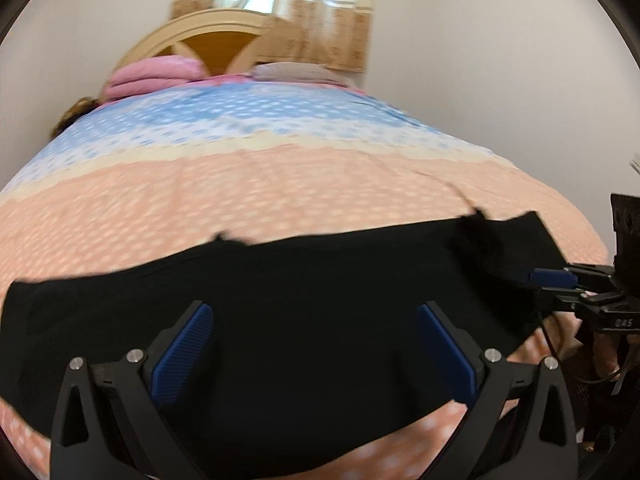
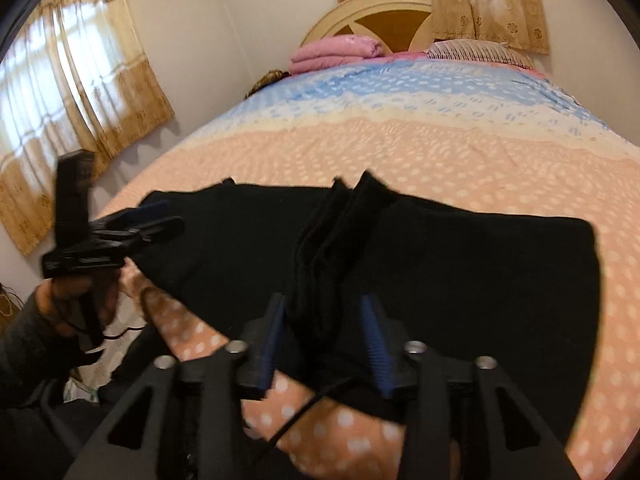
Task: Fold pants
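Black pants (image 1: pixel 300 280) (image 2: pixel 460 260) lie spread across the near end of the bed, on a peach dotted cover (image 1: pixel 280 192) (image 2: pixel 440 152). My left gripper (image 1: pixel 316 328) hovers over their middle, open wide with nothing between its blue pads. In the right wrist view that left gripper (image 2: pixel 172 216) hangs by the pants' left end, held by a hand (image 2: pixel 72 300). My right gripper (image 2: pixel 324 320) is open at the near hem. A raised ridge of black cloth (image 2: pixel 332 240) runs up between its fingers, and the pads stand apart from it. The right gripper (image 1: pixel 540 288) also shows at the pants' right end.
A folded pink blanket (image 1: pixel 152 76) (image 2: pixel 336 54) and a pillow (image 1: pixel 296 72) (image 2: pixel 476 52) rest by the wooden headboard (image 2: pixel 384 16) at the far end. Curtained windows (image 2: pixel 80 80) are on the left and back walls. A thin black cable (image 2: pixel 304 412) trails under the right gripper.
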### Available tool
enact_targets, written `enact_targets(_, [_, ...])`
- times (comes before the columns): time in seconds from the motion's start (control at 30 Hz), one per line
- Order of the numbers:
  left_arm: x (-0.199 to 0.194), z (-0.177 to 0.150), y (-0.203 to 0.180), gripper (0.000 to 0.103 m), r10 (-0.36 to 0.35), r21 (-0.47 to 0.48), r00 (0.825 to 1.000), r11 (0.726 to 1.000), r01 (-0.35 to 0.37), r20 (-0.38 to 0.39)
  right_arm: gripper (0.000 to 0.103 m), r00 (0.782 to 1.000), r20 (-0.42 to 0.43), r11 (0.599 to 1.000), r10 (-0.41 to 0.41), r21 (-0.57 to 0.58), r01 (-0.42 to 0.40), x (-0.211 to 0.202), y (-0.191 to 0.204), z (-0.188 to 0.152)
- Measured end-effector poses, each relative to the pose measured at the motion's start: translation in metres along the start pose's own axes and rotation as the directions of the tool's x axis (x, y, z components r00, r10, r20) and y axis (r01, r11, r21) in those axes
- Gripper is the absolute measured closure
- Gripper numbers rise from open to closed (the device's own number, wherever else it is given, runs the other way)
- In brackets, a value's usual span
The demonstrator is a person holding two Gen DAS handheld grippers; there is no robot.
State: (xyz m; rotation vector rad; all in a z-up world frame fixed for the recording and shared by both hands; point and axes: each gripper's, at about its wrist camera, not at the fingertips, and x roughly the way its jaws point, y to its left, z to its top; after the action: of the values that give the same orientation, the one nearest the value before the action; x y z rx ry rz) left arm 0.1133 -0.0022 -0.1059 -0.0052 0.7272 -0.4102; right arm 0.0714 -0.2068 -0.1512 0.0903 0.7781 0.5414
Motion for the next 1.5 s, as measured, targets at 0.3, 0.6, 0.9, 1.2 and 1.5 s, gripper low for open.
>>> enact_targets(0.3, [0.039,0.028,-0.08,0.0,-0.164,0.08,0.982,0.982,0.171,-0.088,0.057,0.995,0.069,0.982,-0.07,0.18,0.057,-0.051,-0.055,-0.024])
enact_targets(0.6, [0.077,0.029,-0.109,0.014,-0.168,0.051,0.969,0.982,0.18,-0.18,0.056,0.988,0.123,0.972,-0.09,0.229,0.06,-0.061,-0.077,-0.04])
enact_targets(0.9, [0.064,0.035,-0.111,0.089,-0.236,0.07,0.958,0.966,0.25,-0.161,0.056,0.979,0.181,0.985,-0.089,0.164,0.059,-0.069,-0.06,-0.045])
enact_targets(1.2, [0.029,0.05,-0.074,0.089,-0.205,0.018,0.976,0.978,0.207,-0.073,0.053,0.972,0.213,0.988,-0.098,0.135,0.07,-0.074,-0.051,-0.048])
enact_targets(1.5, [0.055,0.03,-0.05,0.089,-0.124,-0.047,0.976,0.992,0.117,-0.181,0.053,0.983,0.165,0.995,-0.081,0.076,0.069,-0.058,-0.042,-0.052])
